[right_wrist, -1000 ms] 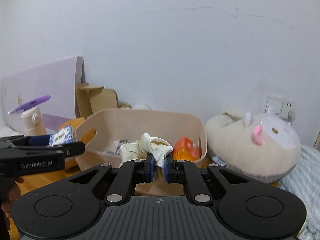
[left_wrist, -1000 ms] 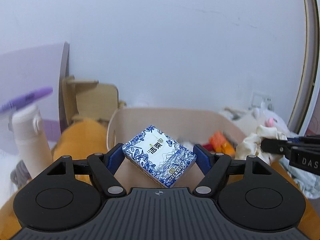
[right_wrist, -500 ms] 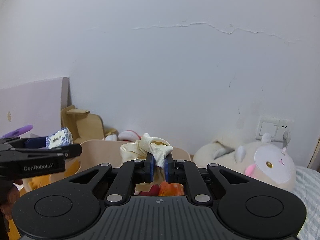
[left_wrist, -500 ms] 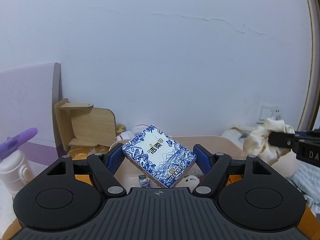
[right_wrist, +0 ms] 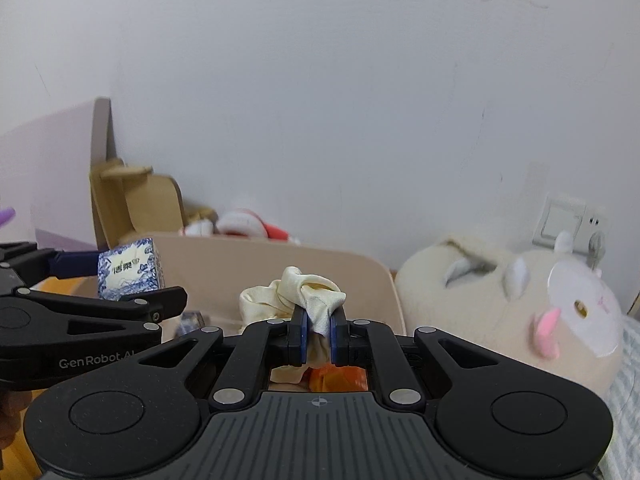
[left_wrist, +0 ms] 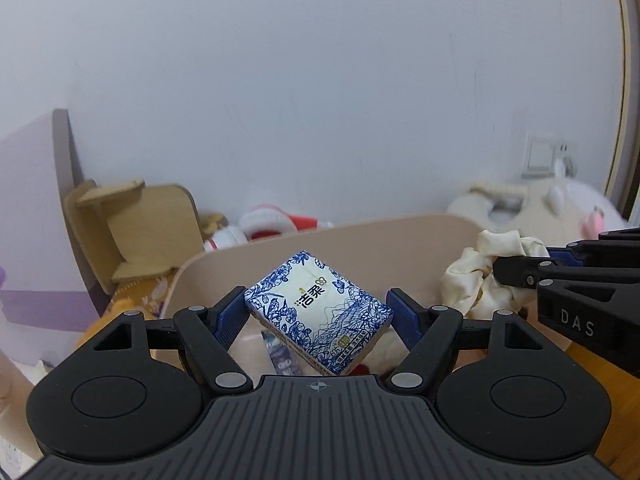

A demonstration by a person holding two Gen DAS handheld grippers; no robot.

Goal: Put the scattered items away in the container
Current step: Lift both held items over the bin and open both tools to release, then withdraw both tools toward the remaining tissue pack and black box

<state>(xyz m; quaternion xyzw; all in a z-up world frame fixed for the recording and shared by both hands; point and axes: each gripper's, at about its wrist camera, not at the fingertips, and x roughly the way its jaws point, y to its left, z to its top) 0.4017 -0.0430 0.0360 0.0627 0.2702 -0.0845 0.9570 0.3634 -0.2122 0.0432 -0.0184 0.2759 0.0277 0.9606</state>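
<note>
Two grippers above the beige bin (left_wrist: 400,236): left gripper (left_wrist: 318,314) clamping tissue pack (left_wrist: 318,312), right gripper (right_wrist: 318,330) pinching cream cloth (right_wrist: 292,294).

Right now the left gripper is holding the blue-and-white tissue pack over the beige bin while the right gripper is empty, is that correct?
Not quite: the right gripper is not empty. The right wrist view shows its fingers shut on a cream scrunchie. The rest stands: the left gripper holds the blue-and-white tissue pack over the beige bin.
</note>
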